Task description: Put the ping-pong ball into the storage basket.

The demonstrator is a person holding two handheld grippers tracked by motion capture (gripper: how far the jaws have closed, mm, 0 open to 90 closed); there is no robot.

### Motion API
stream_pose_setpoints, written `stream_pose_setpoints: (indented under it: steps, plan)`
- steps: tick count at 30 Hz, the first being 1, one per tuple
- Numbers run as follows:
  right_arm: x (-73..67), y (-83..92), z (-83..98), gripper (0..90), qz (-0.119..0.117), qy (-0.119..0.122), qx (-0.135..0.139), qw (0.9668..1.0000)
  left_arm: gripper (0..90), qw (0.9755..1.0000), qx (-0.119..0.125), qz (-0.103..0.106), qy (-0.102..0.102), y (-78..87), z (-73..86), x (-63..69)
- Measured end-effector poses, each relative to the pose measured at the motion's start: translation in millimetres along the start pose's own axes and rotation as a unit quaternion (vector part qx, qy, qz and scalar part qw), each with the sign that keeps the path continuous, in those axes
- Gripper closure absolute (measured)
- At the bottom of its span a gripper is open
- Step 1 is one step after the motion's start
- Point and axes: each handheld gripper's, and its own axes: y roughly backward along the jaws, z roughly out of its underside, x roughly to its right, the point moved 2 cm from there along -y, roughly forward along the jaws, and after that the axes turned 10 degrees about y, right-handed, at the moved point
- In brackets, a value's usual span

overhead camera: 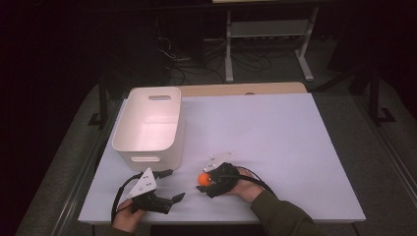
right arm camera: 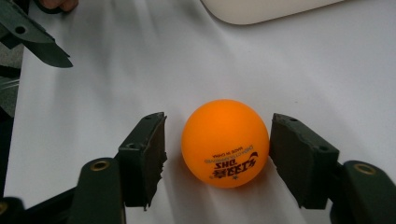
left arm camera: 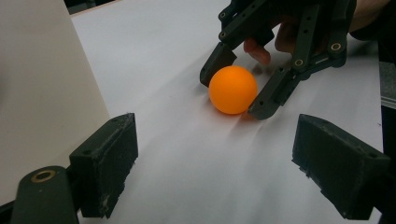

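An orange table-tennis ball (overhead camera: 203,178) lies on the white table sheet (overhead camera: 275,142) near the front edge. My right gripper (overhead camera: 204,182) points left at it with a jaw on either side. In the right gripper view the ball (right arm camera: 225,142), with black print on it, sits between the two pads; the right pad is at its surface and a thin gap shows at the left pad, so the right gripper (right arm camera: 218,120) is open. My left gripper (overhead camera: 175,184) rests to the left, open and holding nothing. In the left gripper view the ball (left arm camera: 232,89) lies ahead of the wide-apart jaws of my left gripper (left arm camera: 217,123).
A white plastic bin (overhead camera: 147,147) with handle slots stands at the left of the table, just behind my left gripper; its wall (left arm camera: 37,93) is close on the left in the left gripper view. A white metal stand (overhead camera: 268,44) and cables are on the floor beyond.
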Motion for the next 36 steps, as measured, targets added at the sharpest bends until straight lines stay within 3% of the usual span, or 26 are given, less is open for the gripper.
stream_pose_setpoints:
  steps: [16,36]
  plan:
    - [-0.8,-0.3,0.7,48.6,0.003,0.007,-0.004,1.0000,14.2,1.0000,0.000,0.000,0.000,0.1,0.0,0.0]
    - [1.3,5.5,-0.3,49.4,0.004,0.004,-0.002,1.0000,14.2,1.0000,0.000,0.000,0.000,0.1,0.1,0.3]
